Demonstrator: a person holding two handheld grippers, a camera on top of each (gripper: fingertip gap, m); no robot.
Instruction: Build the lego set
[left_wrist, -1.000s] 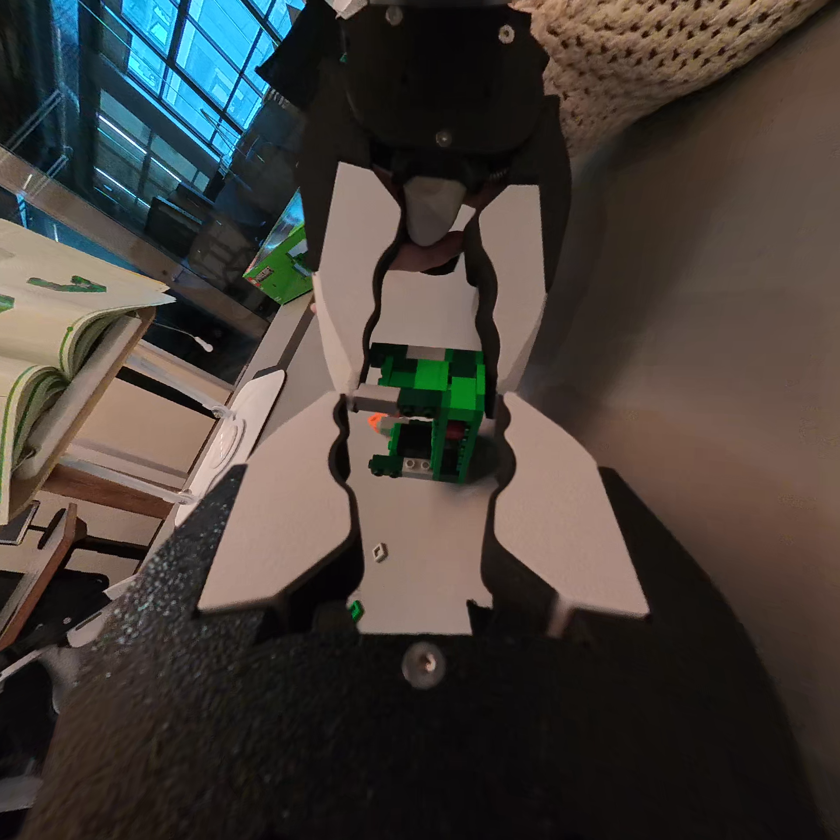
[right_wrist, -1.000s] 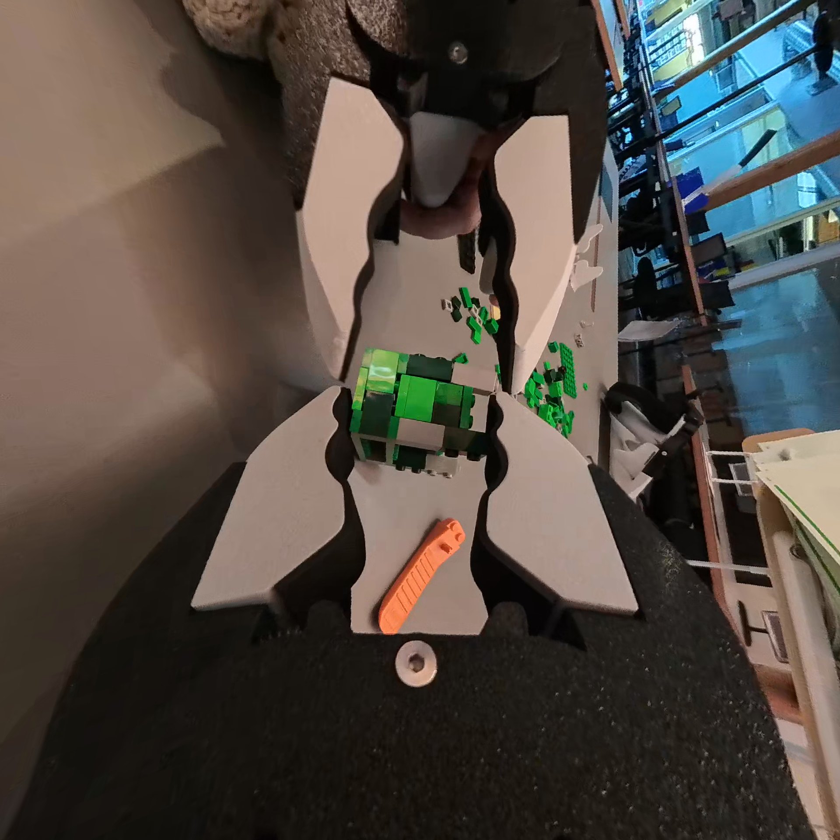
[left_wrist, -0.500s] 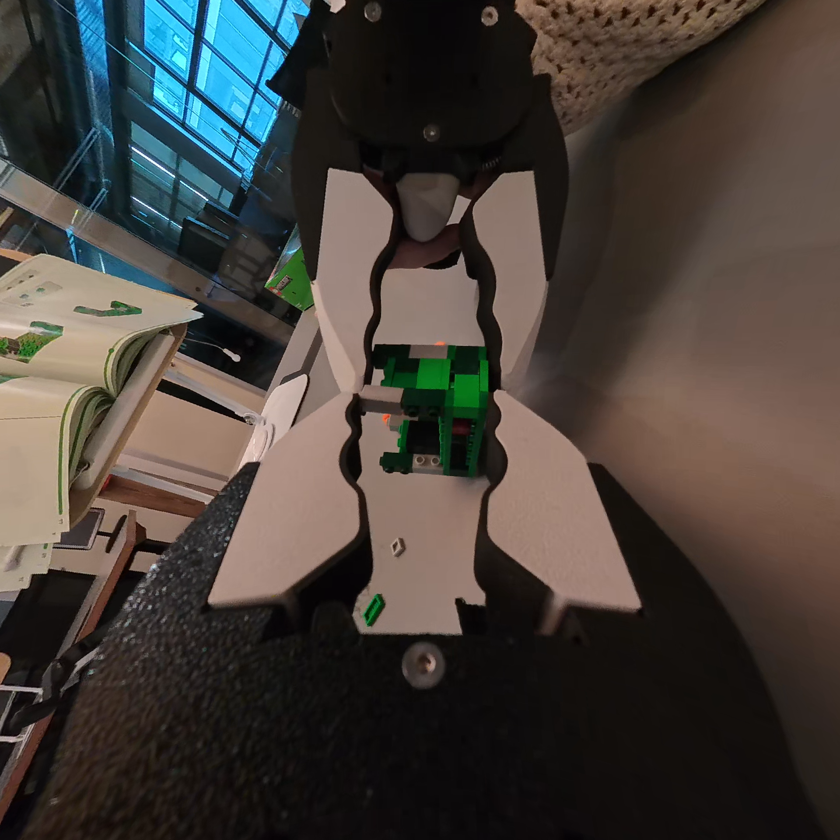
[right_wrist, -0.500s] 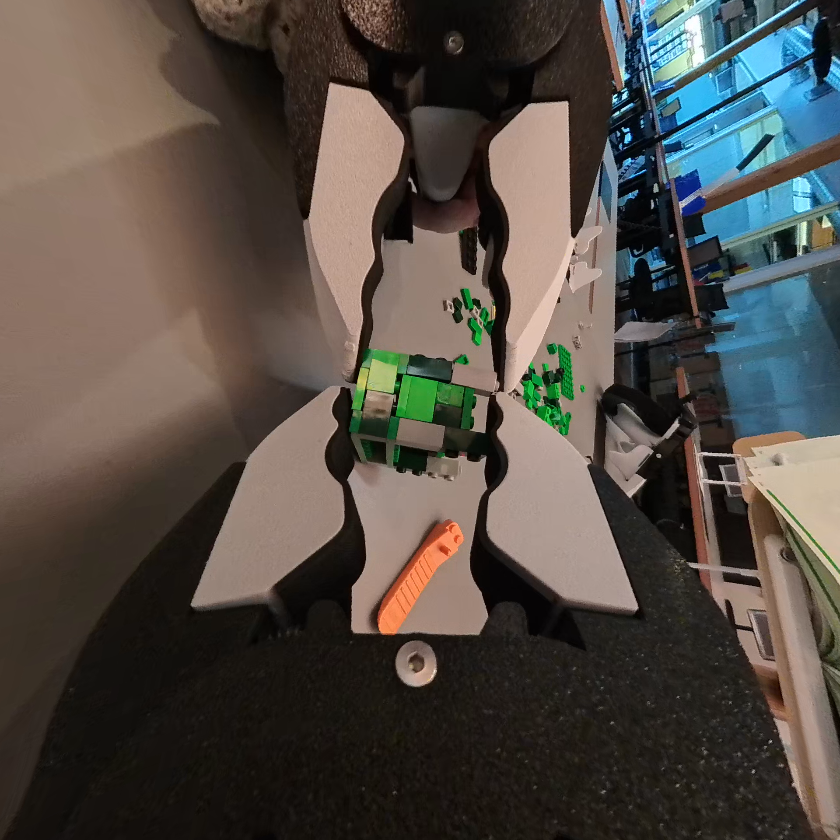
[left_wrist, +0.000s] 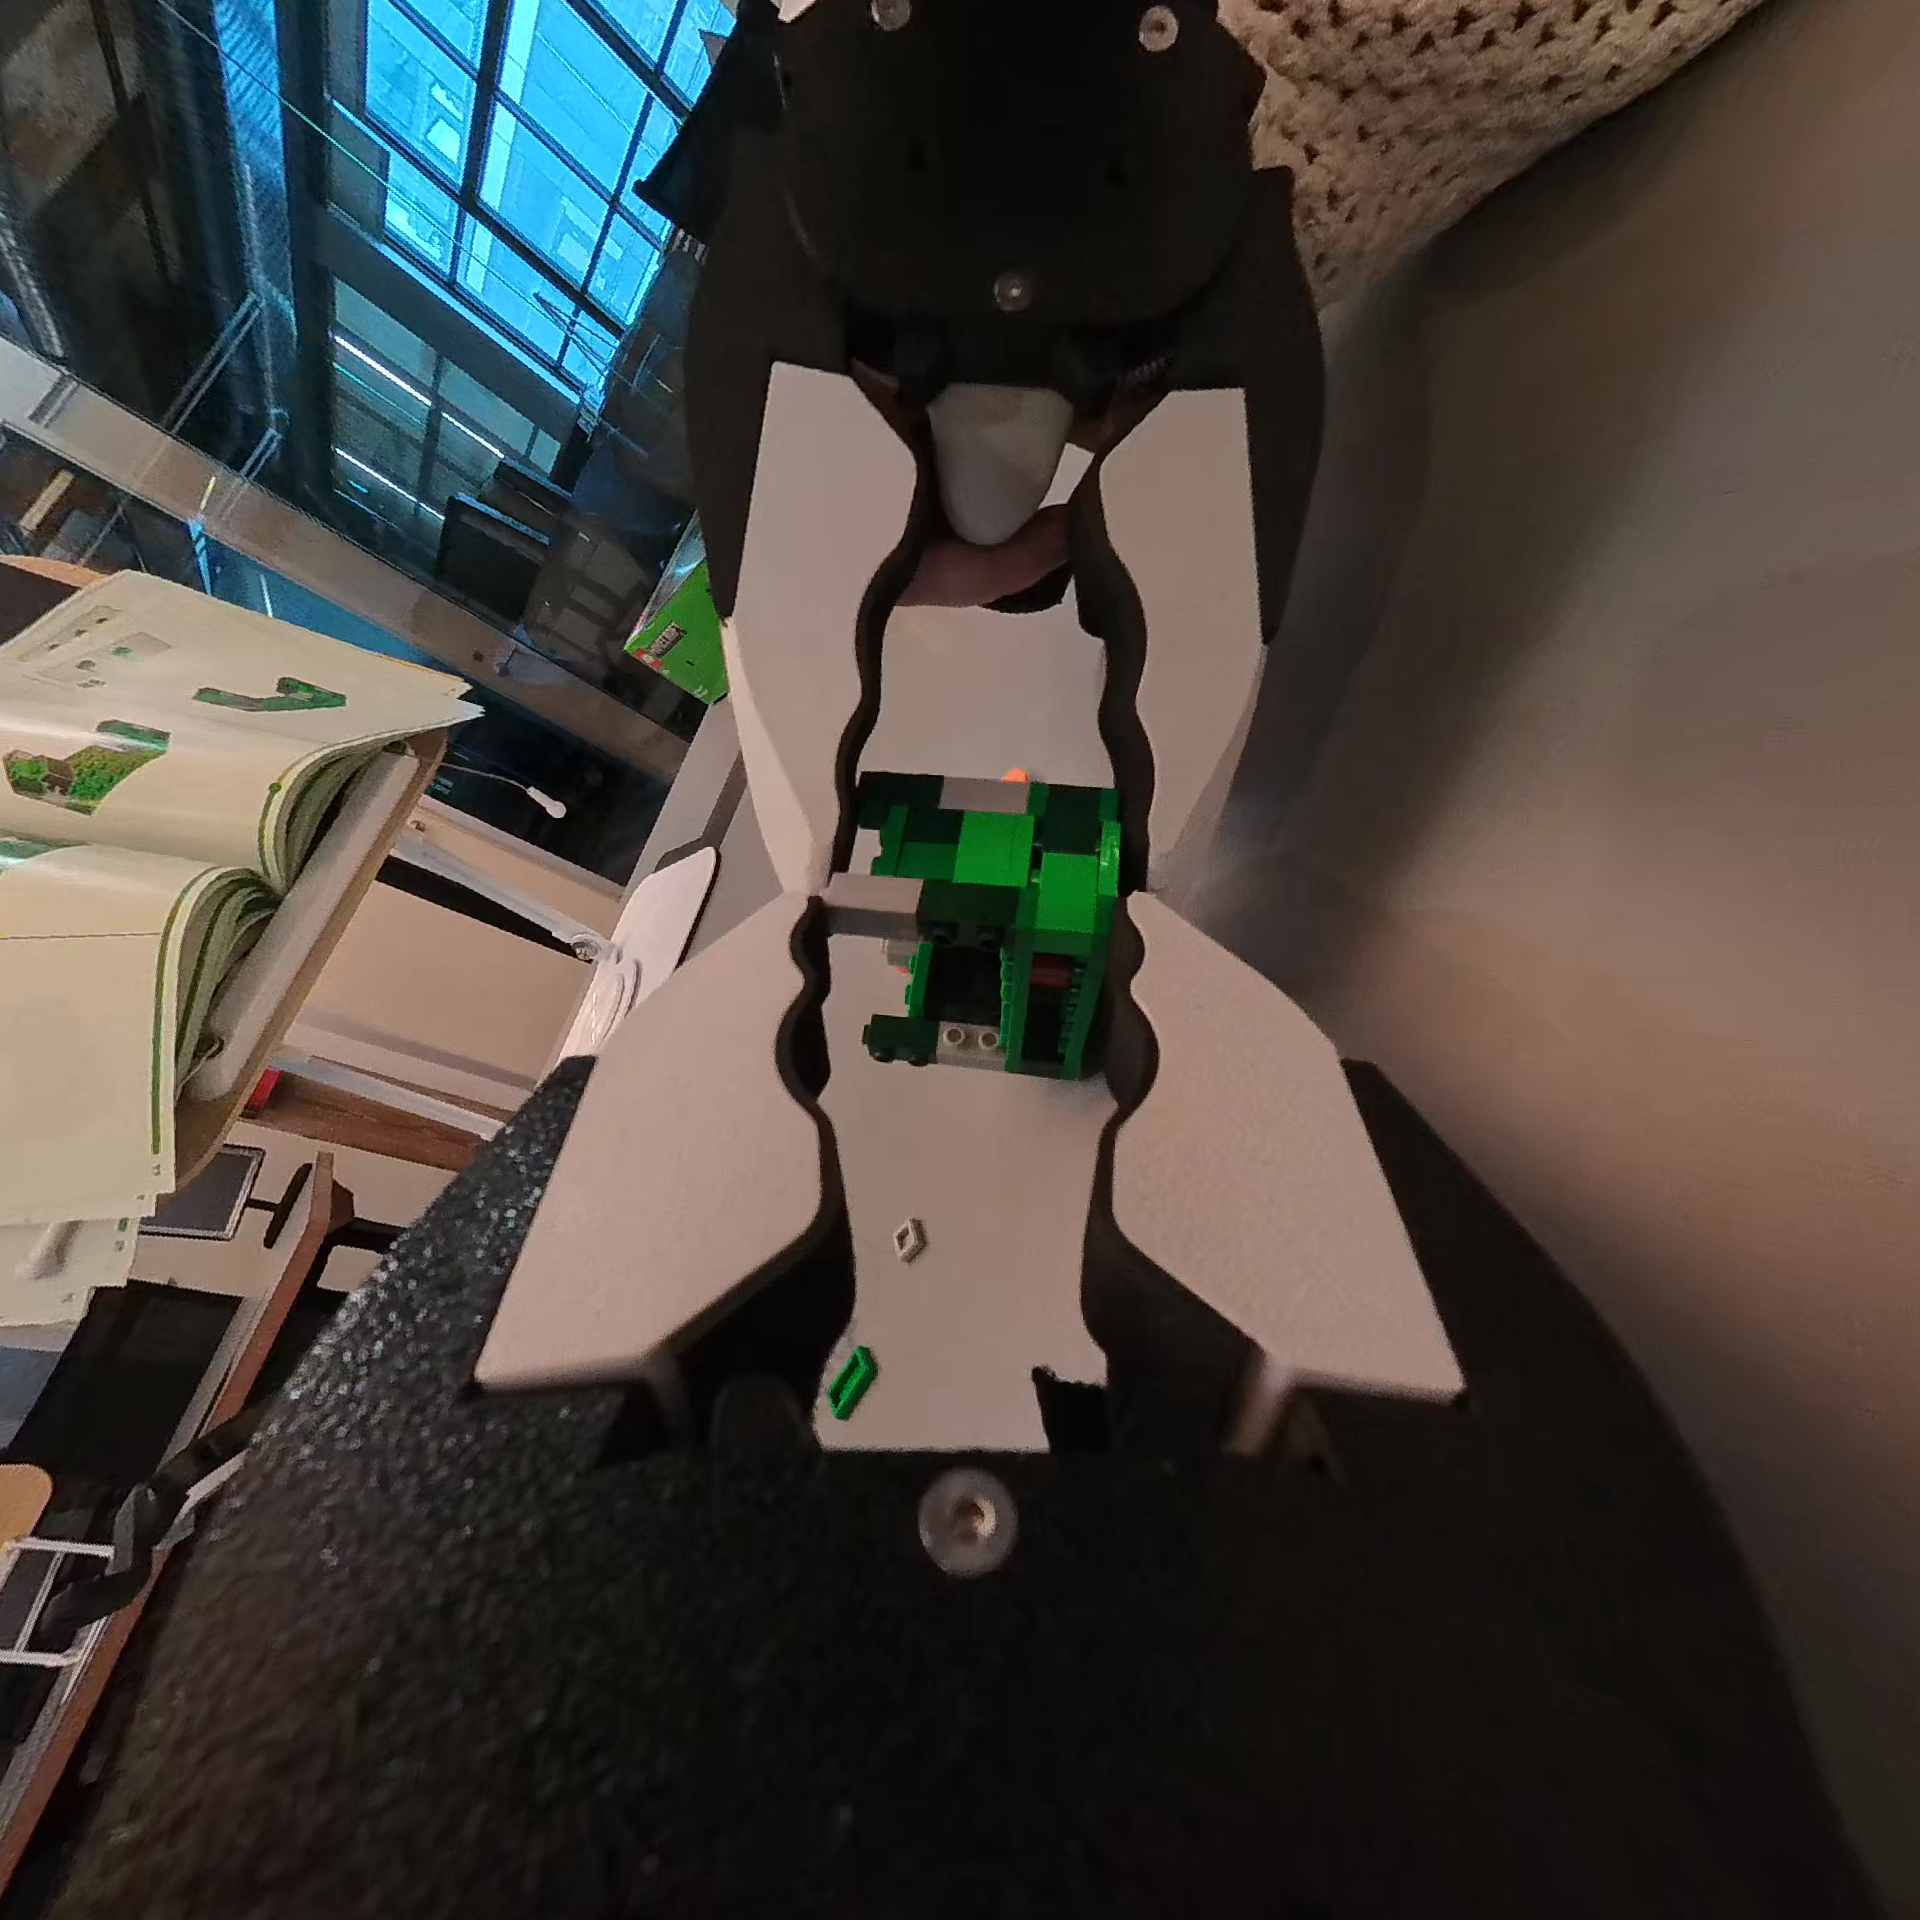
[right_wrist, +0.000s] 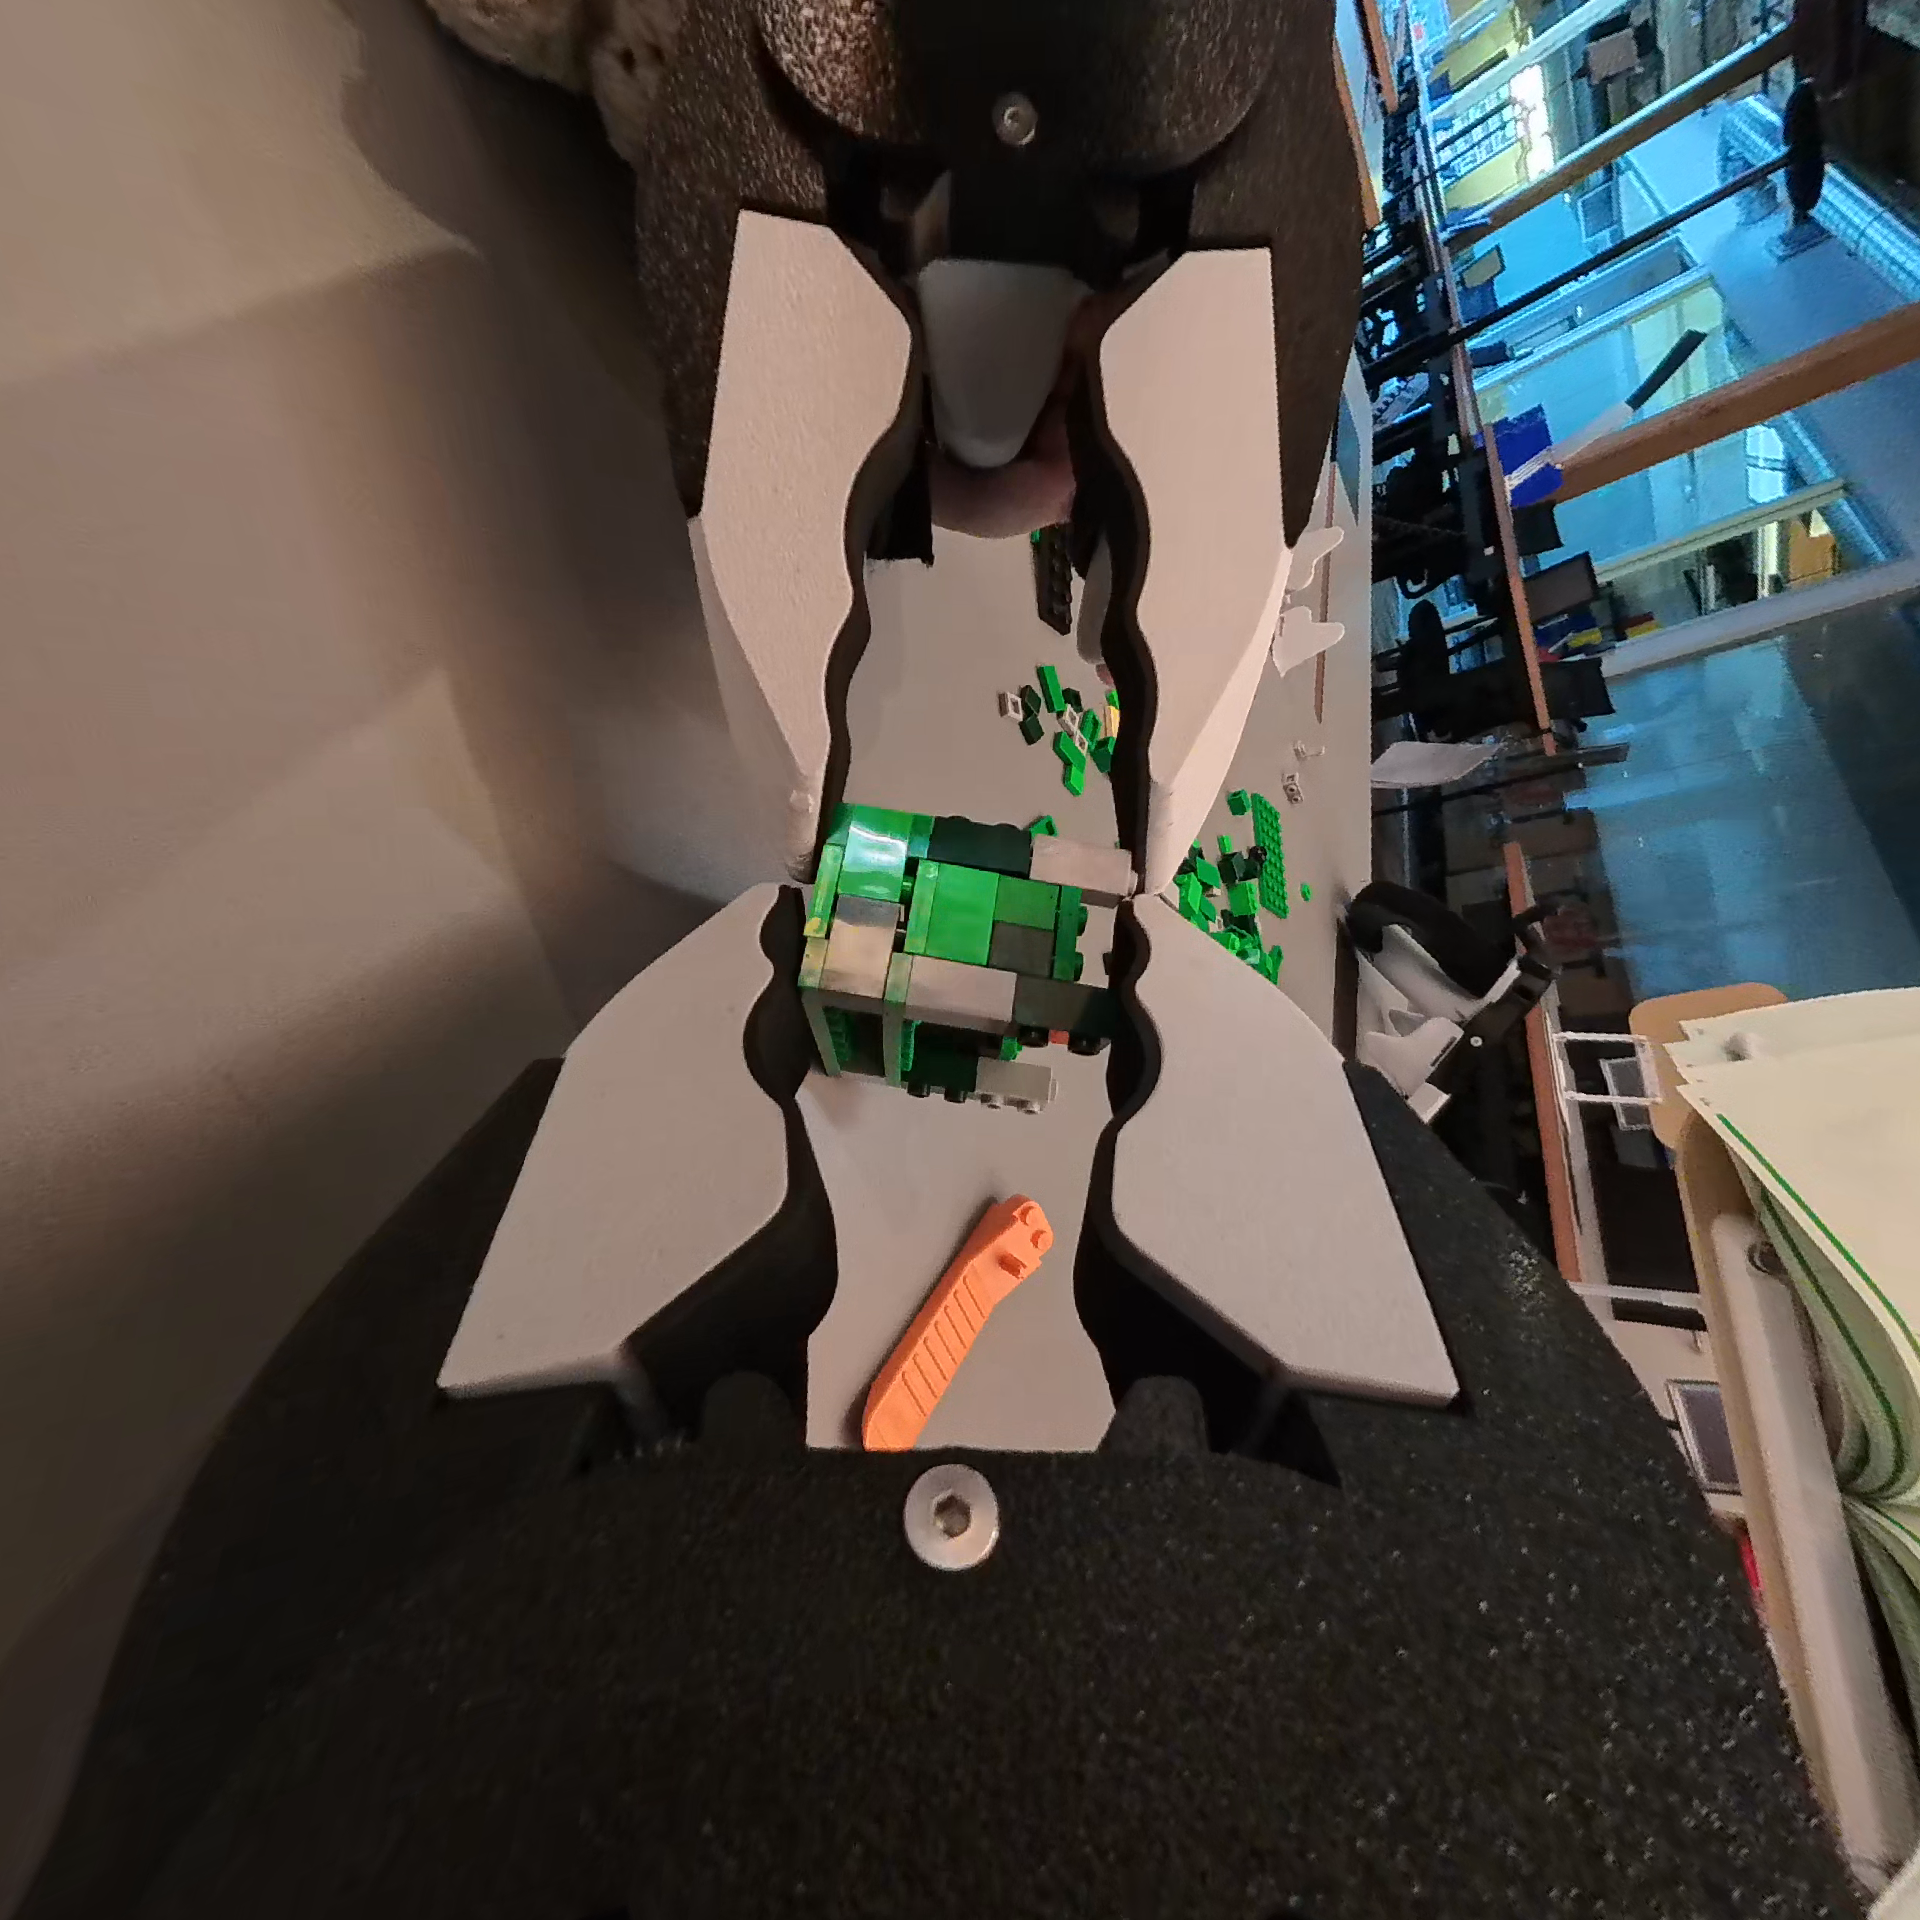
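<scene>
Both sets of jaws close on the same green model (left_wrist: 992, 925), meeting tip to tip around it. In the left wrist view the left gripper (left_wrist: 977, 914) clamps it from 6 o'clock and the right gripper comes in from 12; the right wrist view mirrors that, with the right gripper (right_wrist: 961, 914) pinching the model's sides. The model is a blocky cube of green, dark green and grey bricks, apparently held just above the white counter (right_wrist: 935, 1174); a grey brick (left_wrist: 868, 904) juts from it at 9 o'clock in the left view.

Outward from there: an orange separator (right_wrist: 961, 1325) lies on the counter at 6 o'clock in the right view, and loose green pieces (right_wrist: 1231, 894) are scattered at 2 o'clock. In the left view a small grey tile (left_wrist: 909, 1238) and a green tile (left_wrist: 850, 1382) lie at 6 o'clock, with an open booklet (left_wrist: 156, 831) at 9.

This looks like a mid-build squeeze, seating bricks or steadying the model for a turn. The next move likely calls for one gripper to release and fetch a piece while the other keeps hold without cracking the walls.
</scene>
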